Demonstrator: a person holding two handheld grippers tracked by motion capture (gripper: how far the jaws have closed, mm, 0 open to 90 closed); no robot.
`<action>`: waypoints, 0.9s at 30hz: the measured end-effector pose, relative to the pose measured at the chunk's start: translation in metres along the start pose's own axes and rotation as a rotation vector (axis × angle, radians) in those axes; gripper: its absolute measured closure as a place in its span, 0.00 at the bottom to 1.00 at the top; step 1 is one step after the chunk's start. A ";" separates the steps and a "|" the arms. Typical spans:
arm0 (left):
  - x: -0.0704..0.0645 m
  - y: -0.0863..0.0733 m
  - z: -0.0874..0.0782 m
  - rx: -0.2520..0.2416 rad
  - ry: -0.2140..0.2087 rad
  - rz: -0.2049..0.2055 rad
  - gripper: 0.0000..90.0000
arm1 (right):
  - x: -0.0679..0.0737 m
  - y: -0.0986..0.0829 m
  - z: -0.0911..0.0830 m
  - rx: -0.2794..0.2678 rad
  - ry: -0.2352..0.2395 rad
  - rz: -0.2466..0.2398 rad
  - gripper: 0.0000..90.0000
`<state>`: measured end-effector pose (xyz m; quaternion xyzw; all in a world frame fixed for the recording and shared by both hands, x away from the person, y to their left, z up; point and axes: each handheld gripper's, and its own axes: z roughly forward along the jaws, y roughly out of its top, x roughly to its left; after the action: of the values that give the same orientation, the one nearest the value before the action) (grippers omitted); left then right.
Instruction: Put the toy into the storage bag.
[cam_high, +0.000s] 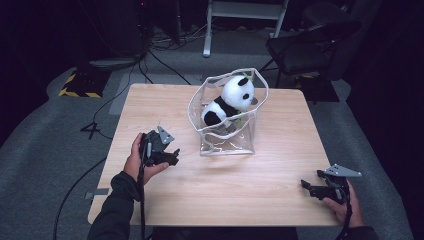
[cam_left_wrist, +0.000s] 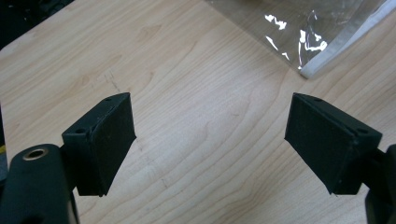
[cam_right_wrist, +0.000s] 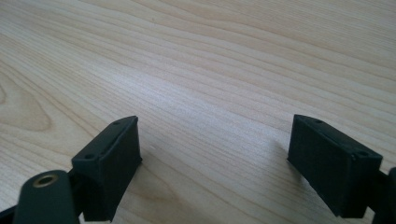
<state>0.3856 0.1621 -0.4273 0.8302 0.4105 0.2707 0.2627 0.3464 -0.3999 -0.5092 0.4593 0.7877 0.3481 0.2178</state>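
Left gripper (cam_high: 171, 154) jaws spread wide, nothing between them – it sits low over the wooden table (cam_high: 280, 150) just left of the clear plastic bag (cam_high: 227, 142), held in the person's left hand (cam_high: 137, 160). In the left gripper view (cam_left_wrist: 210, 140) only bare wood lies between the jaws, with the bag's corner and white edge (cam_left_wrist: 327, 51) ahead and to the right, apart from them. Right gripper (cam_high: 311, 186) also wide open and empty, near the table's right front corner, well apart from the bag – right gripper view (cam_right_wrist: 215, 163) shows plain wood between the jaws. Panda plush (cam_high: 230, 102) sits inside the open-topped bag, at the table's far middle.
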 end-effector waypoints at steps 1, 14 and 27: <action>-0.001 -0.002 0.001 0.005 0.002 0.001 0.18 | 0.000 0.000 0.000 0.000 0.000 0.000 0.19; -0.006 -0.018 0.008 0.038 0.001 0.011 0.18 | 0.000 0.000 0.000 0.000 0.000 0.000 0.19; -0.012 -0.039 0.009 0.067 -0.001 0.028 0.18 | 0.000 0.000 0.000 0.001 0.000 0.000 0.19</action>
<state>0.3641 0.1712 -0.4624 0.8443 0.4075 0.2600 0.2314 0.3464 -0.4000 -0.5092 0.4593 0.7878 0.3478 0.2178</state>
